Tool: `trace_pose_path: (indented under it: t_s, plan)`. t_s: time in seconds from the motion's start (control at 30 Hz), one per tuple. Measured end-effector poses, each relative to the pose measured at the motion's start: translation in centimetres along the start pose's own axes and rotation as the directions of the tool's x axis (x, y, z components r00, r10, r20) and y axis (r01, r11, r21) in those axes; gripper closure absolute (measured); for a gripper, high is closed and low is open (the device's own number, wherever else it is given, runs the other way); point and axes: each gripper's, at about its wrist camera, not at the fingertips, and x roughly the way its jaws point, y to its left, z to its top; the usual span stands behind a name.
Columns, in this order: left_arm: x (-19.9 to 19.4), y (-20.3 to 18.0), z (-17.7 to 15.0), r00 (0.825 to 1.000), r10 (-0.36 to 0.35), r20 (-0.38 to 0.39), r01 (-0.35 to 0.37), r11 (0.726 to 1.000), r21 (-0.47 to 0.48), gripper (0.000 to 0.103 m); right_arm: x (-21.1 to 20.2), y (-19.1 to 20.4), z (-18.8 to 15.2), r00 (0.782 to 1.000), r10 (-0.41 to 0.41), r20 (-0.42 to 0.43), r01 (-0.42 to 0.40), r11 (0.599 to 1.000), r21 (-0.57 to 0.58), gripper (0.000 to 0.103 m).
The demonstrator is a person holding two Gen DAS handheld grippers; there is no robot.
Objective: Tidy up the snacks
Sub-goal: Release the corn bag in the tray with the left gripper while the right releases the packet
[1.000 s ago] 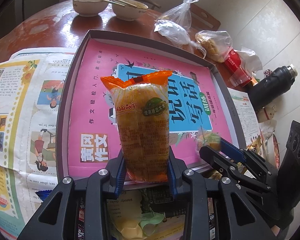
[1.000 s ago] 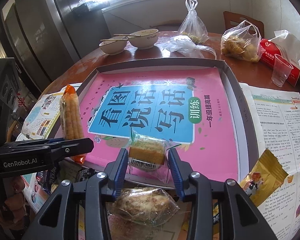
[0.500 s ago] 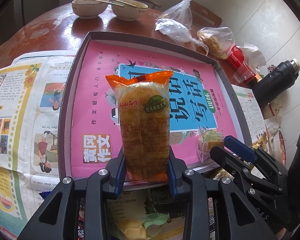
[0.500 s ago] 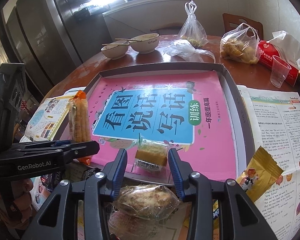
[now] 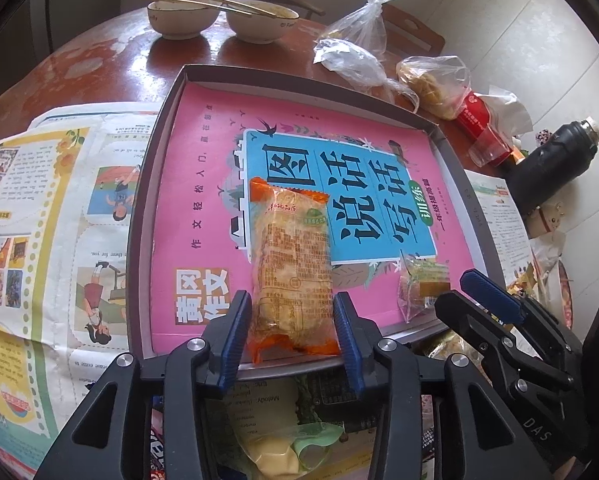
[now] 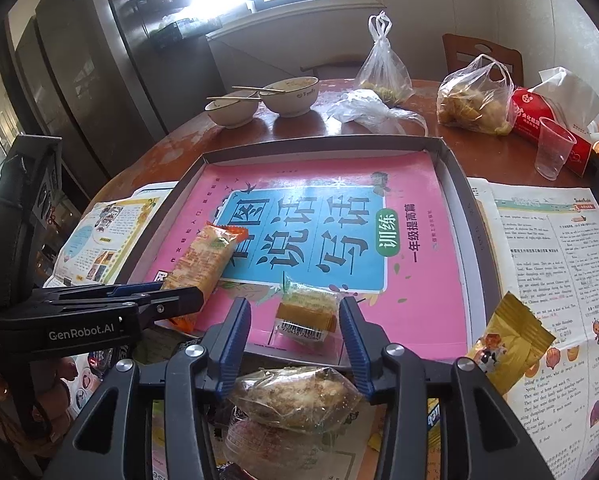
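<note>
A round, reddish-brown wooden tabletop carries everything. At its centre sits a shallow grey tray lined with a pink book cover. Newspaper sheets spread at 3 and 9 o'clock of the tray, touching its sides. At 11 o'clock stand two ceramic bowls, side by side, with chopsticks laid across their rims. At 12 to 1 o'clock lie clear plastic bags, one holding fried food. At 2 o'clock a red tissue pack lies behind a clear plastic cup. On the right-hand newspaper, at 4 o'clock, rests a gold snack packet.
</note>
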Motion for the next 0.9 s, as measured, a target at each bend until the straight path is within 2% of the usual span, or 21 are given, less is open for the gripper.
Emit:
trace_pose_path:
  t_s: [0.2,0.3,0.43,0.77,0.9]
  plan:
    - [-0.6,0.1,0.0,1.0,-0.005,0.017,0.005,1.0,-0.006,0.058,-0.4,-0.2,-0.2,1.0,-0.006,0.011,0.006,1.0,0.007,0.057]
    - [-1.4,0.4,0.0,0.999,-0.013,0.039,0.013,1.0,-0.014,0.058,-0.7,-0.3,-0.2,1.0,-0.009,0.023,0.009,1.0,0.011,0.053]
    - [-2.7,0.8,0.2,0.997,-0.016,0.077,0.018,0.999,-0.027,0.052,-1.3,-0.5,-0.1,0.999,-0.013,0.044,0.012,1.0,0.02,0.052]
    - [-5.0,1.5,-0.1,0.99,-0.006,0.138,0.013,0.999,-0.048,0.05,-2.3,-0.8,-0.4,0.997,-0.013,0.078,0.011,0.999,0.032,0.049]
    - [-5.9,1.7,-0.5,0.986,0.003,0.164,0.005,0.999,-0.047,0.045,-2.9,-0.7,-0.6,0.995,-0.017,0.1,0.014,1.0,0.026,0.047]
